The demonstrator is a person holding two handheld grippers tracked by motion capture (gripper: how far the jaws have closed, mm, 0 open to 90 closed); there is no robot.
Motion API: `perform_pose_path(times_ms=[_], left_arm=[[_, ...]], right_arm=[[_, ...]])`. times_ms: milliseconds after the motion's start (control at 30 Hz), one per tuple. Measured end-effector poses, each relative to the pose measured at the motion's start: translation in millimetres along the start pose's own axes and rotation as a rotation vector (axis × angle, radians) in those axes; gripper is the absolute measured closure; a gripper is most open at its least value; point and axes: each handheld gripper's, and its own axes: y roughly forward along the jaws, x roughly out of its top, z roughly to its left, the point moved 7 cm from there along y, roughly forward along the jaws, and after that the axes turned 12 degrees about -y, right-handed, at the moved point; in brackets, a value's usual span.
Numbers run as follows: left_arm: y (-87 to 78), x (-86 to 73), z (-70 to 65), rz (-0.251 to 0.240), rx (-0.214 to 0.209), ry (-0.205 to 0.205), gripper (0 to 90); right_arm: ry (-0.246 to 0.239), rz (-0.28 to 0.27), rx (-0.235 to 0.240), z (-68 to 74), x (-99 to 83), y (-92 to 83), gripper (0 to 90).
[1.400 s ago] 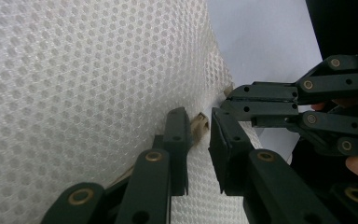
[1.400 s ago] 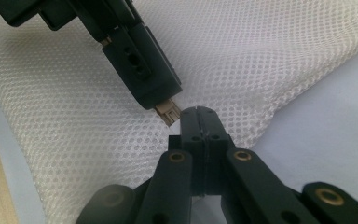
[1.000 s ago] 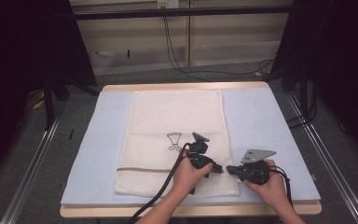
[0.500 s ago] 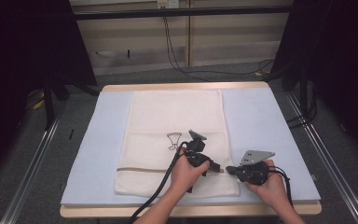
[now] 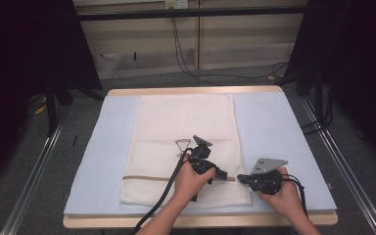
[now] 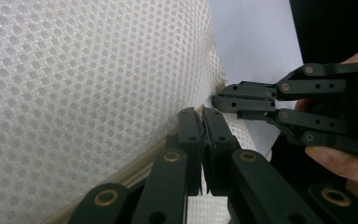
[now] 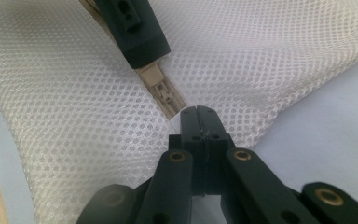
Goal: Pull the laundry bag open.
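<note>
A white mesh bag [image 5: 186,122] lies flat on the pale blue mat [image 5: 274,122], with a tan zipper [image 5: 147,177] running across its near end. My left gripper [image 5: 224,176] points right along the zipper and is shut on the zipper pull. In the right gripper view the tan slider [image 7: 161,86] shows just past the left gripper's fingers [image 7: 135,32]. My right gripper [image 7: 198,112] faces it, shut on the bag's edge at the zipper's end [image 7: 175,109]. In the left gripper view the left gripper [image 6: 202,114] and right gripper [image 6: 219,98] tips nearly touch.
The mat covers a wooden table [image 5: 191,90] whose near edge runs just below both hands. A thin black wire shape [image 5: 181,144] lies on the bag beside the left hand. Black cables [image 5: 161,205] trail off the table's near side. Dark stands flank the table.
The left gripper has shifted slightly left along the zipper. The right hand has held its place at the bag's right edge.
</note>
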Motion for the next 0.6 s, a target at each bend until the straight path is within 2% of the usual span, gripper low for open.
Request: perform_pose_path(times_ms=[100, 133, 300, 600], left_arm=[[-3.0, -0.1, 0.5, 0.003, -0.014, -0.008, 87.6], [-4.0, 0.4, 2.1, -0.006, 0.000, -0.004, 87.6], [-9.0, -0.3, 3.5, -0.002, -0.013, -0.011, 87.6], [-15.6, -0.5, 7.4, -0.015, -0.012, -0.017, 87.6]], right_arm=[[0.001, 0.001, 0.000, 0.0, -0.1, -0.2, 90.0], [0.000, 0.001, 0.001, 0.1, -0.2, -0.3, 90.0], [0.002, -0.002, 0.008, 0.0, -0.3, -0.3, 90.0], [0.000, 0.000, 0.007, 0.1, -0.3, -0.3, 90.0]])
